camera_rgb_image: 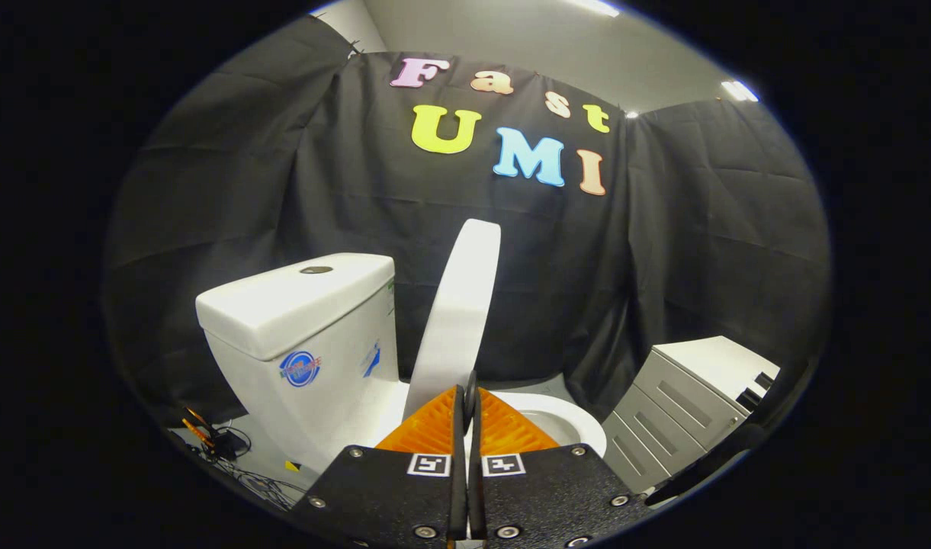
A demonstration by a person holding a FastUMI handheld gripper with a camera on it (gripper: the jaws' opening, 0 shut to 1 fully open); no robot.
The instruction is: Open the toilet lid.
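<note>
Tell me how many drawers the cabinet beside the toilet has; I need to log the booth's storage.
3 drawer fronts show on the cabinet, stacked top to bottom, beyond the shut gripper and beside the toilet bowl. Its lowest part is cut off, so more may be hidden.

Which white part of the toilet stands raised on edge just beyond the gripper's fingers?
The toilet lid: raised nearly upright beyond the shut gripper, unlike the boxy tank beside it and the low bowl.

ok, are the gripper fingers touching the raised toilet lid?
Cannot tell. In the gripper view the closed fingers overlap the lid at its lower end; no contact or gap shows plainly.
</note>
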